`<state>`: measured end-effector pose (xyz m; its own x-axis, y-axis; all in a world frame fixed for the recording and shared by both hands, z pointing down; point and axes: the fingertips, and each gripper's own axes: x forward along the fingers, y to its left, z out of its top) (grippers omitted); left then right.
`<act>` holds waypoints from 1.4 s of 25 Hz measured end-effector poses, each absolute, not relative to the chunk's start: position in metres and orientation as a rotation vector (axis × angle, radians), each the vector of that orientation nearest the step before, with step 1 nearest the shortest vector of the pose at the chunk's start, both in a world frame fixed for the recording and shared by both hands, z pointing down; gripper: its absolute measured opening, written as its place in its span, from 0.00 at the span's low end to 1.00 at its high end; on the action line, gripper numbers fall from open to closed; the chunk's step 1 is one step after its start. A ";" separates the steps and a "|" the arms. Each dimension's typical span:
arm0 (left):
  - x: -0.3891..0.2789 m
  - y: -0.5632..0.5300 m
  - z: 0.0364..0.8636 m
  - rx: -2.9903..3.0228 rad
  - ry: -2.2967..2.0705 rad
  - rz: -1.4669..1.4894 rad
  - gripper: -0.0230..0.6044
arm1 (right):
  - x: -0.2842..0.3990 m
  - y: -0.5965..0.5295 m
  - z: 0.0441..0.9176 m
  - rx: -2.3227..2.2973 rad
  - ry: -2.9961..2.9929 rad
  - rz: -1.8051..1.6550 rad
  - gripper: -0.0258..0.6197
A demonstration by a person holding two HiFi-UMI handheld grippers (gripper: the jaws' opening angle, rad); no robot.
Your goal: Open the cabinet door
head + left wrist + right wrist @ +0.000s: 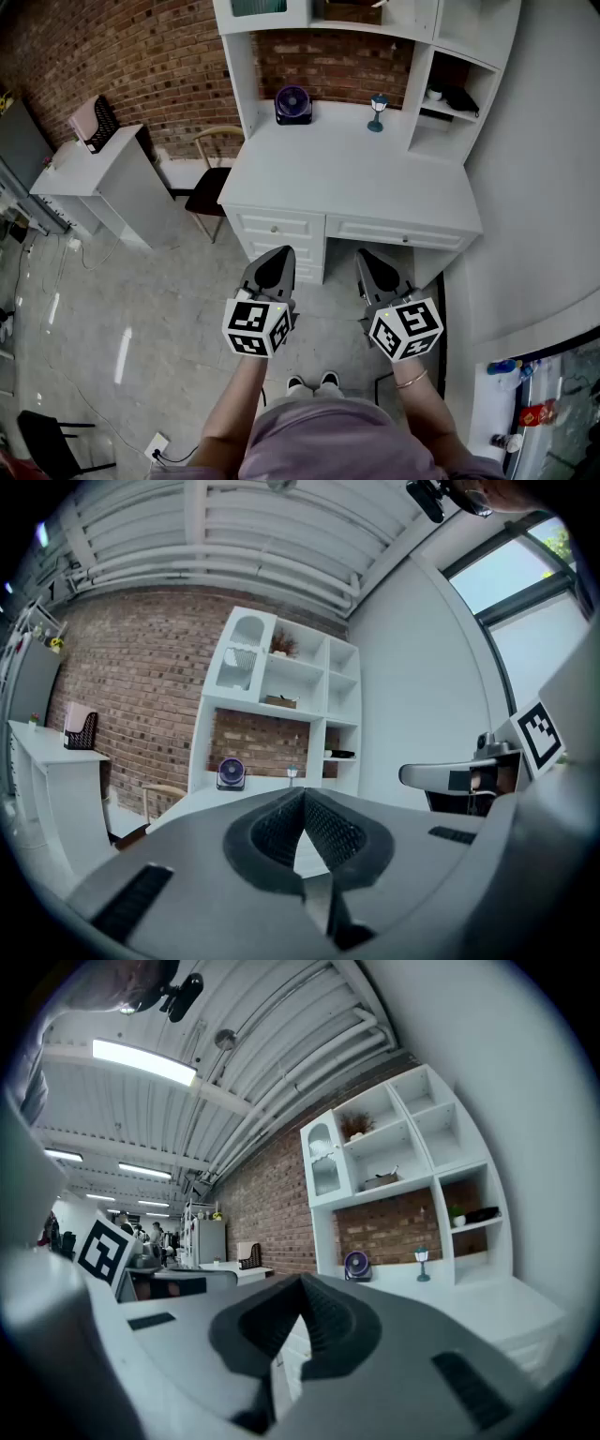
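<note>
A white desk [356, 173] with a shelf hutch stands against a brick wall. The hutch's upper left compartment has a small arched glass cabinet door [240, 658], also seen in the right gripper view [323, 1162] and cut off at the head view's top edge [259, 7]; it looks closed. My left gripper [278, 253] and right gripper [367, 255] are held level, side by side, in front of the desk and short of it. Both are shut with nothing between the pads: left gripper [303, 794], right gripper [300, 1283].
A purple fan [292, 103] and a small lamp [378, 111] stand at the desk's back. Two drawers [277, 228] run under the desktop. A wooden chair [211, 183] and a white side table [94, 178] stand left; a white wall [544, 187] is on the right.
</note>
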<state>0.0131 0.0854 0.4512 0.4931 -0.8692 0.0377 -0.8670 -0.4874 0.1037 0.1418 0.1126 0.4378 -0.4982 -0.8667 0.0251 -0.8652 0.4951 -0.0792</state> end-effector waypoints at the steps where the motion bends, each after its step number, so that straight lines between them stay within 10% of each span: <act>1: 0.017 0.084 0.451 2.618 -1.523 -0.032 0.04 | 0.145 0.111 0.439 -1.564 2.701 -0.129 0.03; 19: 0.036 0.072 0.462 2.567 -1.544 -0.012 0.04 | 0.178 0.094 0.456 -1.576 2.669 -0.163 0.10; 35: 0.012 -0.012 0.443 2.573 -1.606 -0.069 0.24 | 0.159 0.020 0.431 -1.501 2.690 -0.075 0.21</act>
<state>0.0119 -0.0116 0.4427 0.4401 -0.8977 0.0187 -0.8928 -0.4353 0.1155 0.1593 0.0199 0.4313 -0.5241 -0.8512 -0.0291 -0.8482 0.5248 -0.0718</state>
